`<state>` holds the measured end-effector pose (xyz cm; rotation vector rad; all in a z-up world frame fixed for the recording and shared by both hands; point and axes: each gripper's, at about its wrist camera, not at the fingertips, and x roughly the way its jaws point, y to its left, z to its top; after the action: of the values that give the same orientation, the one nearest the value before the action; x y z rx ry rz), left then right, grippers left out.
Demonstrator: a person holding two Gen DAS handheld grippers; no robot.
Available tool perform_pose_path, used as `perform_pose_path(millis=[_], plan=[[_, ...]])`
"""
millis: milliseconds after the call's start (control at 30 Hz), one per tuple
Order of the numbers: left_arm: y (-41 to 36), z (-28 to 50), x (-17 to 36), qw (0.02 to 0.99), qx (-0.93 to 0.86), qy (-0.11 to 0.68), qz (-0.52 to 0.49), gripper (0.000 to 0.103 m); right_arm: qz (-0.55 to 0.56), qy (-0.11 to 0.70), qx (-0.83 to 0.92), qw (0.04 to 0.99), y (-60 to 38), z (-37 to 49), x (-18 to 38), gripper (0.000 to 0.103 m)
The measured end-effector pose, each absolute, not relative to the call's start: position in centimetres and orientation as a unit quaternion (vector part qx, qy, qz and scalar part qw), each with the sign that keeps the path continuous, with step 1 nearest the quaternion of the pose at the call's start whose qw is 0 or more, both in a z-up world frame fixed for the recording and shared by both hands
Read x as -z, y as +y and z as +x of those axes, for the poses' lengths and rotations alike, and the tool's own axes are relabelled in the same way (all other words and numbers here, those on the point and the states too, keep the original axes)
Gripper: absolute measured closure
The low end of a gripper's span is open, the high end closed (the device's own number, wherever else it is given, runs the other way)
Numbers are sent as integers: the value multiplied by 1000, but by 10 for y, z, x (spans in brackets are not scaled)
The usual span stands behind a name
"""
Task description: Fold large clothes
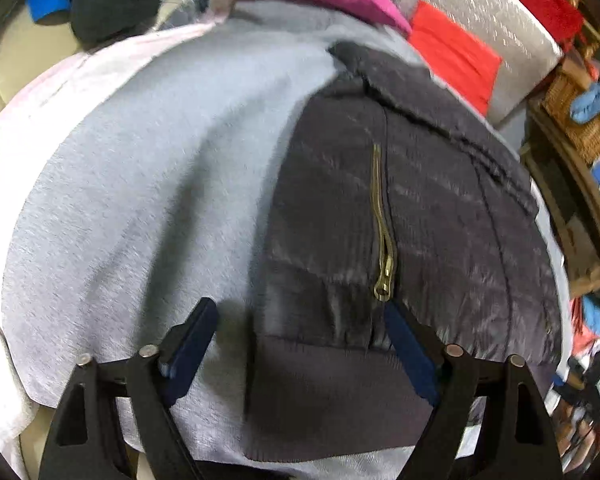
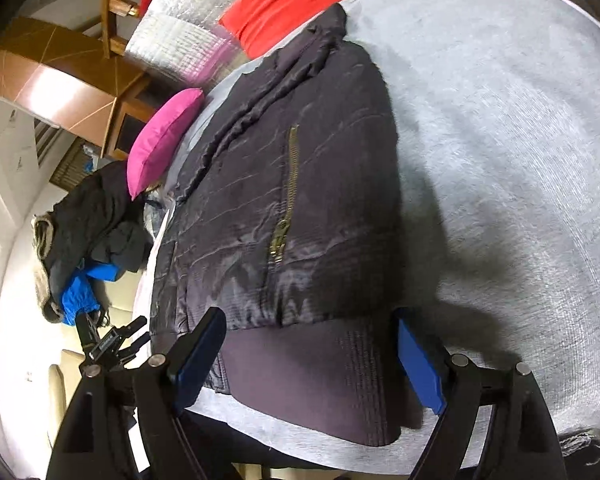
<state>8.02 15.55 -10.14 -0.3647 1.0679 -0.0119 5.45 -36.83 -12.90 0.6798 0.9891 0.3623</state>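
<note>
Jacket: dark quilted puffer jacket with brass zipper [image 1: 384,216] flat on grey blanket [image 1: 140,184] | left hand-held gripper [image 1: 300,340] and right hand-held gripper [image 2: 312,344] wide open, empty, over ribbed hem | risk: slick shell slipping, fold skewing

Dark jacket [image 2: 300,200] lies flat on grey sheet [image 2: 500,160], zip up. R gripper [image 2: 312,356] open wide over its ribbed hem [image 2: 300,380].
</note>
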Motion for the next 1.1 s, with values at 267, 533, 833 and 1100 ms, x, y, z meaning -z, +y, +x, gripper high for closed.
perform_pose_path(millis=[267, 533, 833, 1100], plan=[[144, 76, 110, 852, -10, 502, -148, 43, 293, 482, -145, 813, -366, 57, 139, 38], [141, 66, 113, 861, -33, 491, -128, 27, 262, 487, -128, 823, -363, 54, 138, 56], [129, 69, 111, 873, -32, 477, -95, 39, 237, 496, -111, 828, -358, 51, 136, 67], [125, 69, 110, 877, -25, 472, -89, 52, 240, 480, -137, 833, -352, 48, 137, 37]])
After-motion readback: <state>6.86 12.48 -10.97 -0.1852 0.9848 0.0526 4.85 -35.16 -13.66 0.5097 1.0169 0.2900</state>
